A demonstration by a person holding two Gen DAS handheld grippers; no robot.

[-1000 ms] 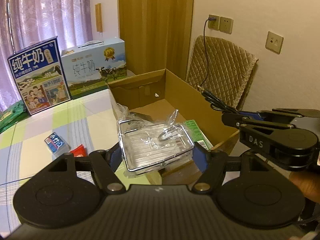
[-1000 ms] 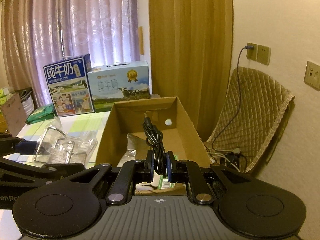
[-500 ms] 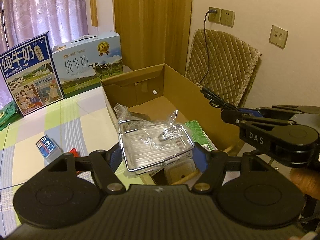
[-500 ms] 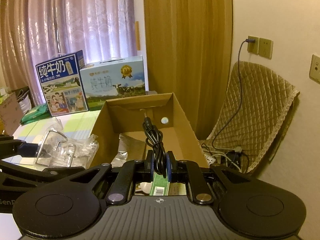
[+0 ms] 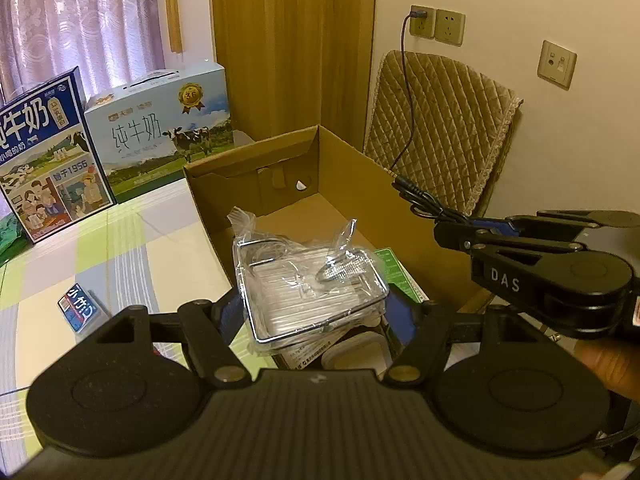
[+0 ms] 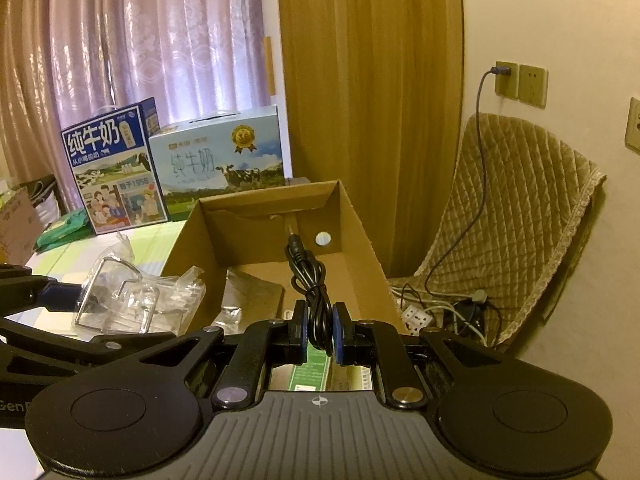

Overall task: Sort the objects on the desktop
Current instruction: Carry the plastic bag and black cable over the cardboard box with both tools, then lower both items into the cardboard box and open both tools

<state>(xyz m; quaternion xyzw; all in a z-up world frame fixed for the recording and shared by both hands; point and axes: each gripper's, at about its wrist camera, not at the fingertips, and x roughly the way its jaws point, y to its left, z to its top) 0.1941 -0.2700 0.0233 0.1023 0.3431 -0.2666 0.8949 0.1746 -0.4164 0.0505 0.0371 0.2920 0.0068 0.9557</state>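
So the left gripper was clamped on a wire rack wrapped in clear plastic, one blue pad on each side of the chrome frame, and it held the thing up over the near end of the open cardboard box. Over on the right, the right gripper was pinched tight on a bundled black cable, with the plug end sticking up and forward above the box too. From the left wrist cam you could see that gripper off to the side, cable poking out toward the box's right wall, with a bit of the person's hand under it.

Down inside the box there was a green-and-white packet, a white lidded container and something silvery and foil-like, can't tell what exactly.

Left of the box, the checked tablecloth had a small blue packet lying on it, and two milk cartons stood at the far end in front of the curtain. A quilted chair sat by the wall with a cord plugged into the socket above it.
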